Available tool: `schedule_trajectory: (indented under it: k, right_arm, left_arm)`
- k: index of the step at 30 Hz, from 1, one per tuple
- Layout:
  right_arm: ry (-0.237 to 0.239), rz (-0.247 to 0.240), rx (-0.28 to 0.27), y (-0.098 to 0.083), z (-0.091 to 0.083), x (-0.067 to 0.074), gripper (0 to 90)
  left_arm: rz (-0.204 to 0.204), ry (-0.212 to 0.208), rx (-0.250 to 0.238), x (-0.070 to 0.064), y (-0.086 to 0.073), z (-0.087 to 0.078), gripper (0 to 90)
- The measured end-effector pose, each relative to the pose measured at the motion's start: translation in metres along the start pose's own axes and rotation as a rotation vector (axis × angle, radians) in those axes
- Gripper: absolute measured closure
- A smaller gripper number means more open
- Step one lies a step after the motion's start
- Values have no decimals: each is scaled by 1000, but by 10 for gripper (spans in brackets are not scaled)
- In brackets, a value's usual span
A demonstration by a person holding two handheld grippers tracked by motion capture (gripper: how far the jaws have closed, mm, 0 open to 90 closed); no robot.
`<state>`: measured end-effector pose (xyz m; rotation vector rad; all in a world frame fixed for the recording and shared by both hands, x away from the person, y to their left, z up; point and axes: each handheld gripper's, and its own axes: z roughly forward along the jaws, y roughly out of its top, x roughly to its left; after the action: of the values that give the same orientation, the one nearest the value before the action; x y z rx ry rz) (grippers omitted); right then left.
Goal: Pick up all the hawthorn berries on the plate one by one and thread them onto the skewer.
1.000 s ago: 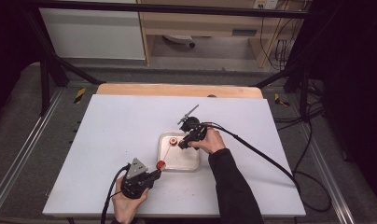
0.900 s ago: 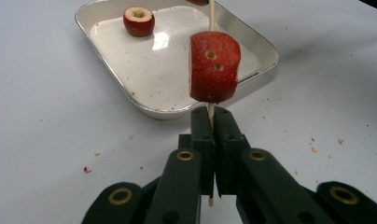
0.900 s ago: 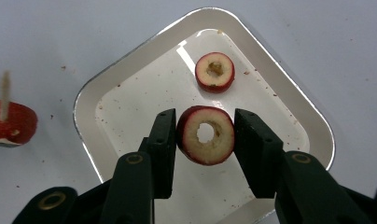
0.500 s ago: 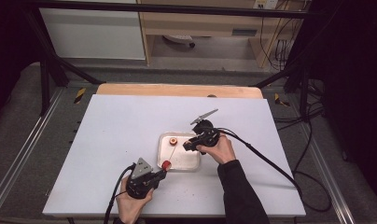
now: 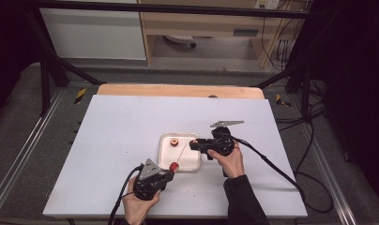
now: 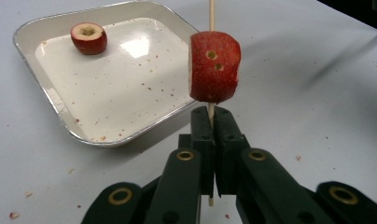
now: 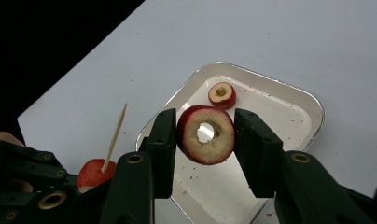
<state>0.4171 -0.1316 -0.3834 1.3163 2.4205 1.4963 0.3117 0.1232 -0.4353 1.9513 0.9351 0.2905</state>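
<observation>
My left gripper [image 6: 213,112] is shut on the lower end of a thin wooden skewer [image 6: 211,14]. A chunk of red fruit [image 6: 213,66] with two holes in its skin is threaded on the skewer just above the jaws. From the high view this gripper [image 5: 168,173] sits at the tray's near edge, the skewer [image 5: 182,151] leaning over the tray. My right gripper [image 7: 205,133] is shut on a cored ring slice of red fruit [image 7: 220,145], held above the tray [image 7: 289,121]. In the high view it [image 5: 195,145] hovers at the tray's right side.
The small metal tray [image 5: 190,160] lies in the middle of the white table and holds one red end piece of fruit [image 5: 174,141]. Red crumbs are scattered on the tray [image 6: 126,93] and table. Cables trail from both grippers toward the near edge.
My right gripper has moved to the right, from over the tray's middle to its right side, with the ring slice still in it. The left gripper has hardly moved.
</observation>
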Motion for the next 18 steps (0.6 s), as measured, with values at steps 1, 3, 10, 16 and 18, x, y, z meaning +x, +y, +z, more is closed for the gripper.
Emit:
schedule_trajectory:
  k: [1, 3, 10, 16, 18]
  right_arm:
    - [3, 6, -15, -2, -1, -1, 611]
    - [4, 20, -32, -5, -4, -1, 612]
    - [13, 71, -134, -14, -13, -2, 612]
    - [14, 109, -243, -18, -18, -1, 612]
    - [14, 115, -276, -19, -19, -1, 612]
  left_arm:
    - [7, -2, 6, 0, 0, 0, 883]
    - [11, -9, 6, -2, 1, 1, 882]
    - [17, -29, 3, -8, 2, 4, 882]
    - [-2, -10, -8, -12, 3, 5, 884]
    - [-7, -5, -14, -13, 3, 4, 884]
